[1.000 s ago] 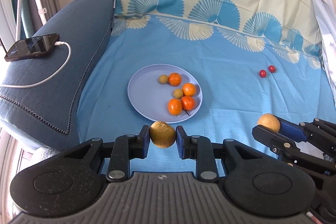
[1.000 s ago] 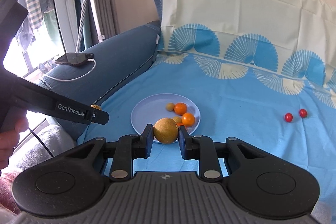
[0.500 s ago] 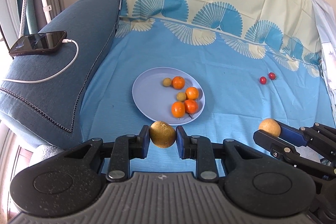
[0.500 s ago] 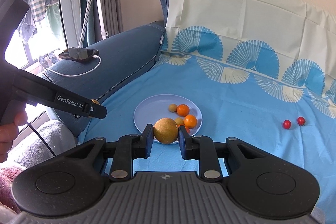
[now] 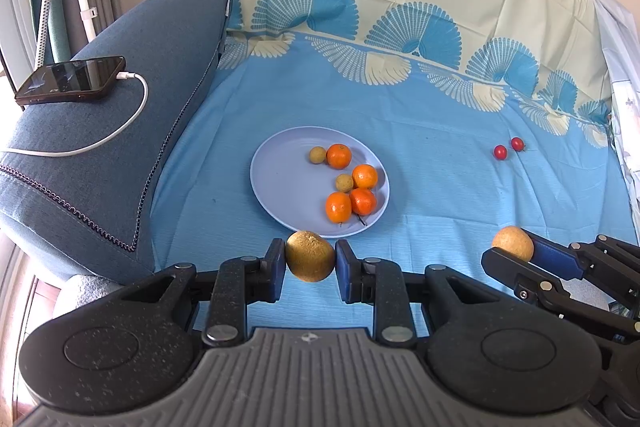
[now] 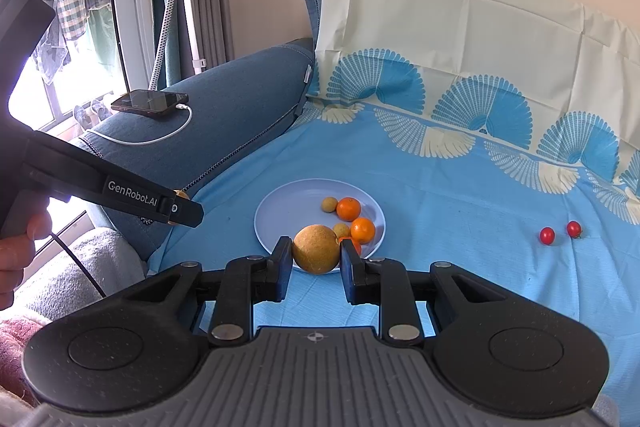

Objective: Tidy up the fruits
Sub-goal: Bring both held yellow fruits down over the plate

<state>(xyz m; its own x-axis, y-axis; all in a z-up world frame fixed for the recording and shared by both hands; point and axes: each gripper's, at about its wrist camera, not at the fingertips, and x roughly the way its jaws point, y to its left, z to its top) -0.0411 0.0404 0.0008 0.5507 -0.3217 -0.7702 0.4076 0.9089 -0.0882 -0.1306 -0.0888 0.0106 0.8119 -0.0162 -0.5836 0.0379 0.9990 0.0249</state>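
**Two fruits in hand, plate next**

Your left gripper (image 5: 310,262) is pinching a round golden-brown fruit (image 5: 310,255); your right gripper (image 6: 315,255) pinches a paler tan round fruit (image 6: 316,249). Both sit just short of the pale lilac round plate (image 5: 280,187). Go low over the bare left half, w/o bumping the small oranges (image 5: 339,155), release one at a time.

Blue sofa armrest (image 6: 224,107) w/ phone (image 6: 150,103), daylit window (image 6: 60,67) behind.

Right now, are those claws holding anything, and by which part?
Yes. The left claw pinches a brown round fruit across its sides; the right claw grips a similar yellow-brown fruit the same way.
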